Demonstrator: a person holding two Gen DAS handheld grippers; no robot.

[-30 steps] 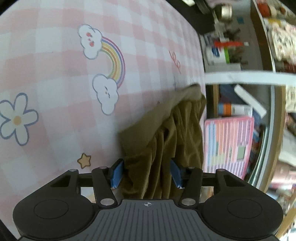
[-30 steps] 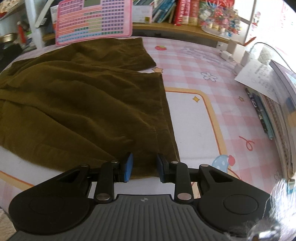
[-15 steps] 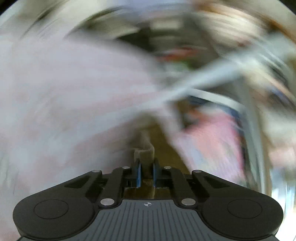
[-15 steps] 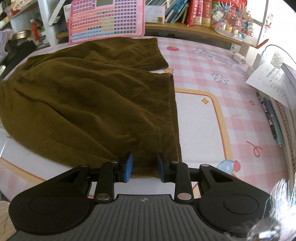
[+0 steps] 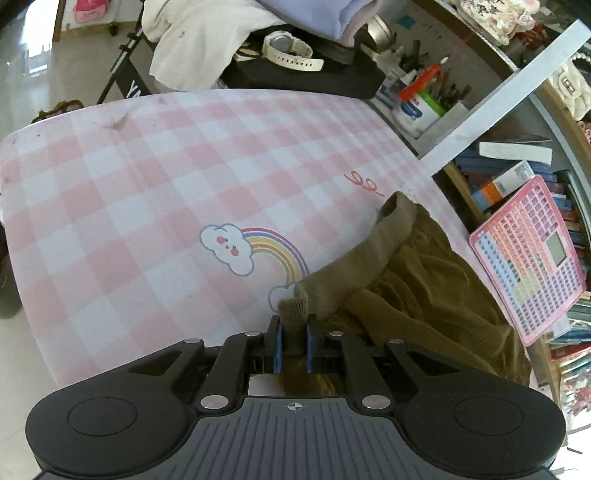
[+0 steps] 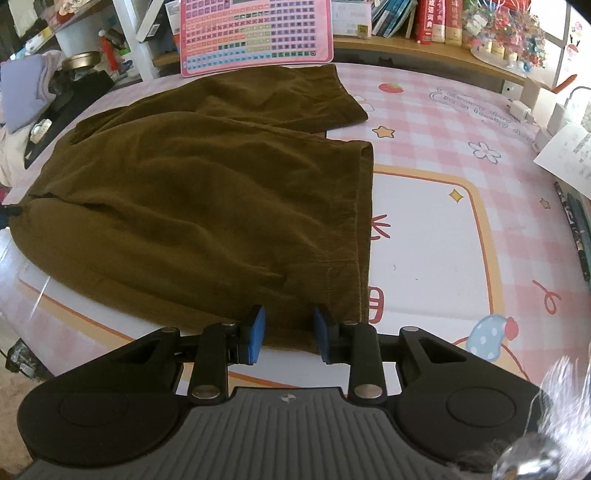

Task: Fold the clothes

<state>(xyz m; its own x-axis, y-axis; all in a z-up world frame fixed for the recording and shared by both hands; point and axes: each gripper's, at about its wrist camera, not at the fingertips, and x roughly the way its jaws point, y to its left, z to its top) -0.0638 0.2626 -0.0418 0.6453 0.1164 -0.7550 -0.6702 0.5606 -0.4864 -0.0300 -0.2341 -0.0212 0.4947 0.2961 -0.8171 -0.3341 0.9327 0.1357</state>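
Observation:
A pair of olive-brown corduroy shorts (image 6: 207, 192) lies spread on the pink checked table cover (image 6: 436, 240), its two leg hems toward the right. My right gripper (image 6: 288, 332) is open, its blue pads on either side of the near leg hem at the front edge. My left gripper (image 5: 293, 343) is shut on the ribbed waistband (image 5: 293, 314) of the shorts (image 5: 424, 295) and holds it lifted off the cover (image 5: 147, 206). The waistband stretches away to the upper right.
A pink keyboard chart (image 6: 255, 33) leans on the shelf behind the shorts. Books (image 6: 436, 18), chargers (image 6: 532, 99) and a paper sheet (image 6: 569, 155) line the far right. A black stand with a watch (image 5: 291, 51) and heaped clothes stand beyond the table's far end.
My left gripper closed on the waistband and swung, lifting it. My right gripper stayed open at the hem while the shorts were drawn out flatter.

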